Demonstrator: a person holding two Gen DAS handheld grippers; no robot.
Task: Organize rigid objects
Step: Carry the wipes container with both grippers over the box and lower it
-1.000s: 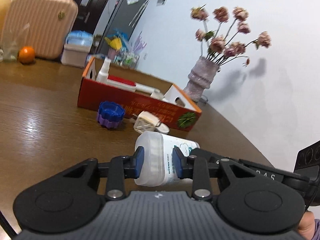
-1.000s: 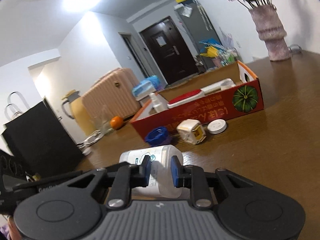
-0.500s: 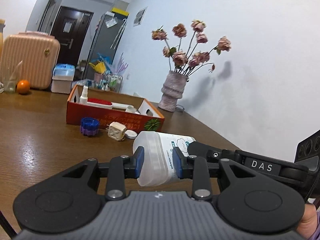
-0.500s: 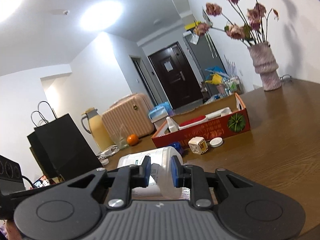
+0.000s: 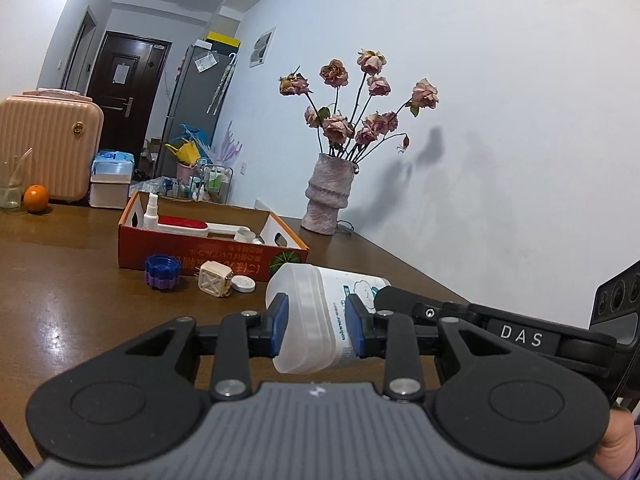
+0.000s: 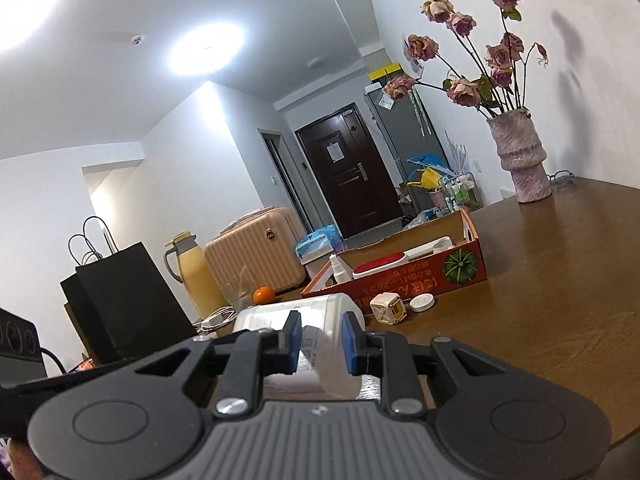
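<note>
A white translucent plastic bottle (image 5: 316, 312) lies sideways, held off the table by both grippers. My left gripper (image 5: 315, 325) is shut on its base end. My right gripper (image 6: 320, 338) is shut on the bottle (image 6: 316, 332) from the other side; its black body shows at the right of the left wrist view. A red cardboard box (image 5: 208, 252) stands ahead on the brown table (image 5: 72, 312), holding a spray bottle (image 5: 151, 211) and a red-and-white brush (image 5: 188, 226). In front of the box lie a blue and purple cap (image 5: 162, 272), a cream cube (image 5: 215, 283) and a white lid (image 5: 243, 284).
A vase of dried roses (image 5: 330, 196) stands behind the box by the wall. An orange (image 5: 36, 198), a glass (image 5: 10, 184) and a pink suitcase (image 5: 48, 140) are at far left. A black bag (image 6: 120, 300) and a yellow jug (image 6: 196, 276) show in the right wrist view.
Both grippers have risen with the bottle between them and pulled back from the box; the box and small items look smaller and farther away. Both grips stay shut.
</note>
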